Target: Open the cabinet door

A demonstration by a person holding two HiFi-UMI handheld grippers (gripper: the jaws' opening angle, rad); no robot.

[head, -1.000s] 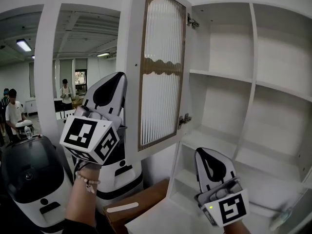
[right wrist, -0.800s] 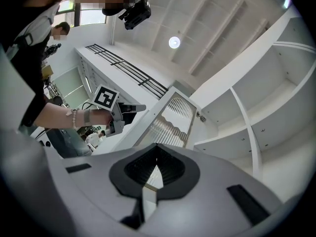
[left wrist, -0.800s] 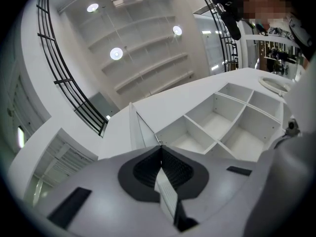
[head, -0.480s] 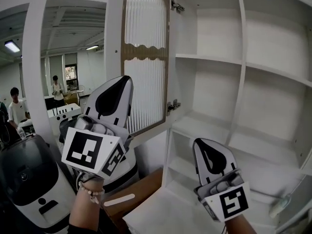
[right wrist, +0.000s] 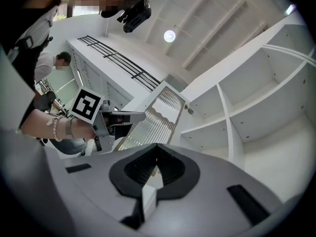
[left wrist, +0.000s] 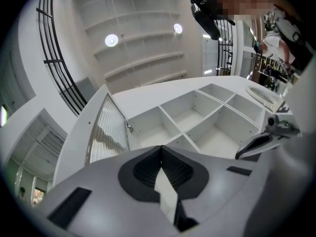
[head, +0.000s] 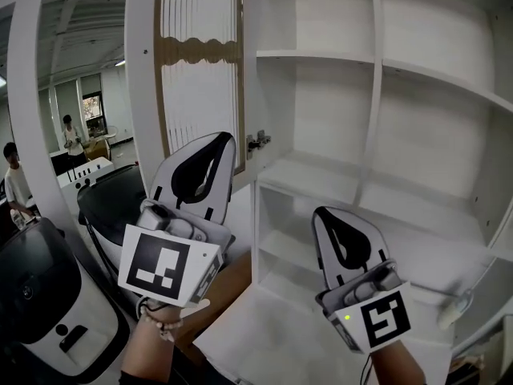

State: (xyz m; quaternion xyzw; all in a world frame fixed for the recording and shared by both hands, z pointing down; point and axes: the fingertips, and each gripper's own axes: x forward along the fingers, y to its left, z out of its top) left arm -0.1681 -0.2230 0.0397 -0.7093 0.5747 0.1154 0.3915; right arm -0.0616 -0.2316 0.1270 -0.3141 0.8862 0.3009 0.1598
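1. Fingers of the left gripper, black and ribbed inside a smooth grey-white shell, are pressed together tip to tip and grip nothing.
2. On the right gripper, the matching ribbed black fingers are likewise closed on nothing.
3. From the head view, the left gripper sits at 7 o'clock and the right at 5 o'clock. Both point upward, each carrying a cube with square black-and-white markers.
4. At 11 o'clock is the white-framed cabinet door with a fluted glass panel and a brown scalloped band. It stands swung wide open, clear of both grippers, with a metal hinge on its right edge.
5. From 12 to 4 o'clock spreads the matt white cabinet of box-shaped shelves.
6. At 8 o'clock sits a glossy, rounded white-and-black machine.
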